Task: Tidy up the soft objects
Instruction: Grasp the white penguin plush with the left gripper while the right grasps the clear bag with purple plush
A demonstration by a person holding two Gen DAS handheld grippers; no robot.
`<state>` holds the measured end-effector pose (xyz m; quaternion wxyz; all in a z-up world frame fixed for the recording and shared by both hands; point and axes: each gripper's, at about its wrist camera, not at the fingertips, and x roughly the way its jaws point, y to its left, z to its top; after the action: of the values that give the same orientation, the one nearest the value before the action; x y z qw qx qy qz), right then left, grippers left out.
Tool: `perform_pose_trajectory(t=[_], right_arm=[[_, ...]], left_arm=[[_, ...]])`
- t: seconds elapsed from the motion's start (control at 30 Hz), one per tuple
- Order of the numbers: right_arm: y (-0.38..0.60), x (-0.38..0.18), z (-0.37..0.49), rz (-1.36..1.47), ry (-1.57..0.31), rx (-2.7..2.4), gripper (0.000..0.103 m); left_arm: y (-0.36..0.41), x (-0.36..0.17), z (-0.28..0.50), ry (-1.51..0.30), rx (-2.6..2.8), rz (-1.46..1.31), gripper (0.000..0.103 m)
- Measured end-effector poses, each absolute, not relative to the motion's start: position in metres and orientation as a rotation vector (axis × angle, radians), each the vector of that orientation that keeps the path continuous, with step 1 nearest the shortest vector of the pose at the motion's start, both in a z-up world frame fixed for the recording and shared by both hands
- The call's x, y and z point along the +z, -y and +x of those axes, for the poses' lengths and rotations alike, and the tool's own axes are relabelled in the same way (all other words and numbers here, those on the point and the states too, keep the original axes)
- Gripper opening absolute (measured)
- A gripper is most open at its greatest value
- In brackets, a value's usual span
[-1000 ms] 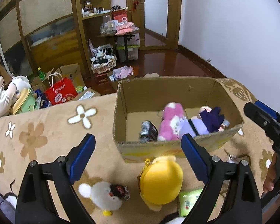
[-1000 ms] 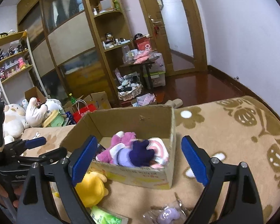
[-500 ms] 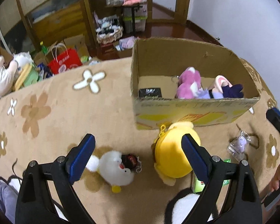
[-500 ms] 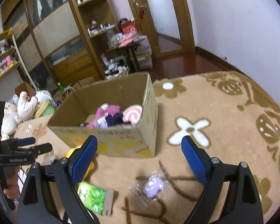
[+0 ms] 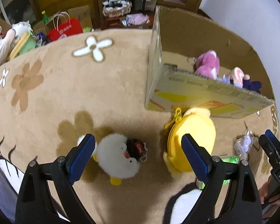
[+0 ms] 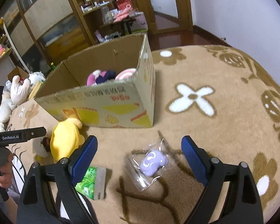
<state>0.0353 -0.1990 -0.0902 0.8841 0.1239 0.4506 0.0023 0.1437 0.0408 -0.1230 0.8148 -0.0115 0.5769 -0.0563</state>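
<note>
Tan rug with white and brown flowers. Brown box printed in yellow and orange. White duck — yellow foot, red beak. Yellow plush. Lilac toy in clear bag. Green packet. Pink plush — navy one beside. Red bag.

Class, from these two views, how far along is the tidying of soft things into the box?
Done: a pink plush and a few others lie in the box. In hand: nothing; both grippers open, left over the white plush, right over the bagged purple toy. Left: those, plus the yellow plush.
</note>
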Motion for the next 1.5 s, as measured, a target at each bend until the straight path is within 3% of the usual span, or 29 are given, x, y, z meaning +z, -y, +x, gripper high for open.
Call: perform_pose_trajectory(t=[0.67, 1.0, 1.37, 1.5], right_arm=[[0.205, -0.132, 0.045, 0.320, -1.052, -0.033, 0.093], [0.201, -0.134, 0.047, 0.303, -1.060, -0.035, 0.093], [0.196, -0.134, 0.048, 0.289, -1.063, -0.035, 0.093], [0.193, -0.135, 0.048, 0.278, -1.067, -0.041, 0.091]], left_arm=[[-0.054, -0.159, 0.151, -1.361, -0.123, -0.122, 0.091], [-0.065, -0.163, 0.150, -1.370, -0.124, -0.150, 0.076], [-0.079, -0.162, 0.151, -1.372, -0.096, -0.182, 0.073], [-0.085, -0.154, 0.149, -1.371, -0.097, -0.181, 0.064]])
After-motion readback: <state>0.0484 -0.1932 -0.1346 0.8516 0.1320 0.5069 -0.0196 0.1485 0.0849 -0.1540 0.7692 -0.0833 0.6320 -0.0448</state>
